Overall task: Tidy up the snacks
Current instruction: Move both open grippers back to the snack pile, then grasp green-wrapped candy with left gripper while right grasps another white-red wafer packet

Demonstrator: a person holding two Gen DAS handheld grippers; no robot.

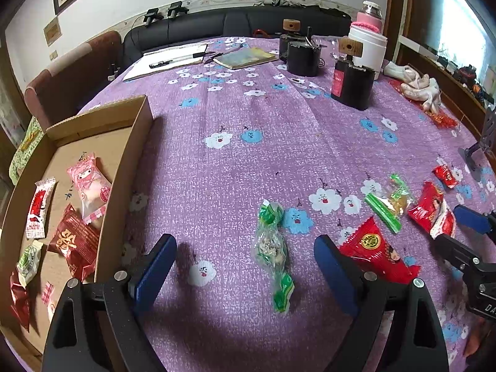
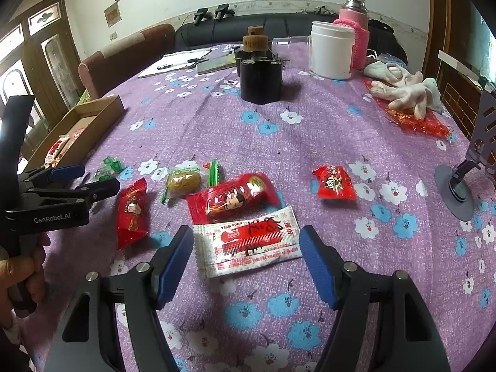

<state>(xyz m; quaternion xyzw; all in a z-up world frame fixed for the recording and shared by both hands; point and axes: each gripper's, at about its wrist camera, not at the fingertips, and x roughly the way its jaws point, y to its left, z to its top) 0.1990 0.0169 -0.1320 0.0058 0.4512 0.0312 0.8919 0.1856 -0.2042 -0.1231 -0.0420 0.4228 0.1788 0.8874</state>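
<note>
My left gripper (image 1: 245,263) is open over the purple cloth, with a green-wrapped candy (image 1: 272,251) lying between its fingers. A cardboard box (image 1: 136,142) to its left holds several wrapped snacks. A red triangular snack (image 1: 378,251) lies just right of the left gripper. My right gripper (image 2: 246,254) is open around a white-and-red sachet (image 2: 248,241). Beyond it lie a red packet (image 2: 235,198), a brown snack in a green-edged wrapper (image 2: 183,181), a small red packet (image 2: 334,183) and a red triangular snack (image 2: 131,214). The left gripper (image 2: 90,178) shows at the left of the right wrist view.
Black canisters (image 2: 262,80), a white jar (image 2: 331,49), a pink flask (image 2: 353,31), white gloves (image 2: 403,90) and papers with pens (image 1: 173,59) stand at the table's far side. A grey stand (image 2: 458,186) is at the right edge. A sofa lies behind.
</note>
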